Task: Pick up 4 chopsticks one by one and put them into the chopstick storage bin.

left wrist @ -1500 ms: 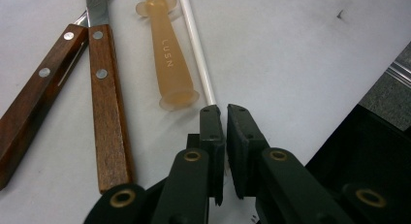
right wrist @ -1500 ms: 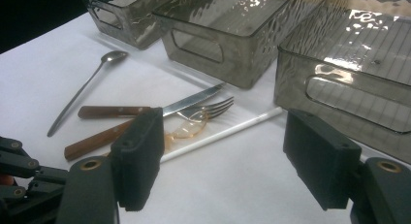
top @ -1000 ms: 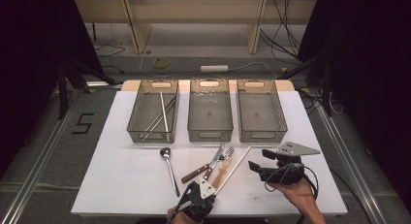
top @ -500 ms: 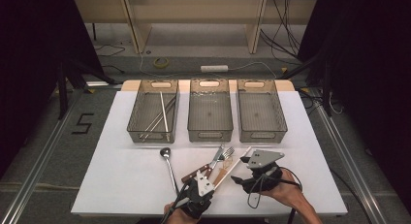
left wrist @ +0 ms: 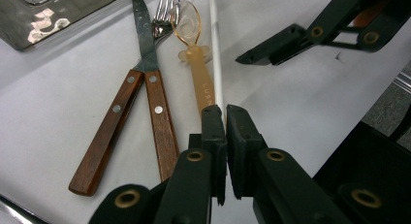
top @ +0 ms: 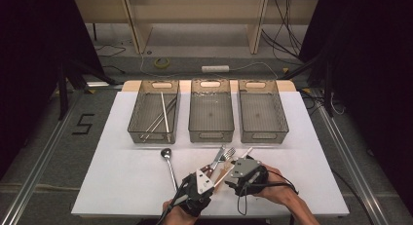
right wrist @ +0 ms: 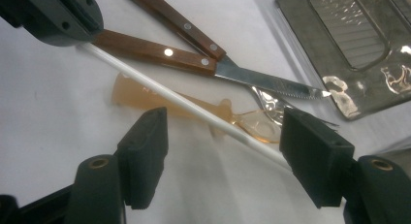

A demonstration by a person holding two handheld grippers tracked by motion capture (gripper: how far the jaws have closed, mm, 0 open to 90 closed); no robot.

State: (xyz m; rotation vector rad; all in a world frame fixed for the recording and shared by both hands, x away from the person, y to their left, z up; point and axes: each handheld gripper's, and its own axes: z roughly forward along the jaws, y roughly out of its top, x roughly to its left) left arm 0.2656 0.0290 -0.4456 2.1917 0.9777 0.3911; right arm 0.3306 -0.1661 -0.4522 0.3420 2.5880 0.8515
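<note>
A small heap of cutlery lies on the white table (top: 122, 186): a wooden-handled knife (left wrist: 142, 35), a wooden-handled fork (left wrist: 165, 10), an amber plastic spoon (left wrist: 196, 73) and a white chopstick (left wrist: 215, 54). My left gripper (left wrist: 226, 112) is shut, and the near end of the chopstick runs in between its pads. My right gripper (right wrist: 223, 120) is open and low over the table. Its jaws have just been closing a little and straddle the chopstick (right wrist: 169, 94) and the amber spoon (right wrist: 131, 95) without touching them. In the high view the left gripper (top: 213, 174) and right gripper (top: 233, 172) sit side by side.
Three grey see-through trays stand in a row at the back: the left one (top: 136, 122) holds long thin sticks, while the middle (top: 212, 136) and right (top: 263, 137) look bare. A metal spoon (top: 169, 161) lies left of the heap. The table's front edge is close behind both hands.
My right gripper has moved left and down from the table's right side to the cutlery heap, beside the left gripper. The left gripper has stayed put.
</note>
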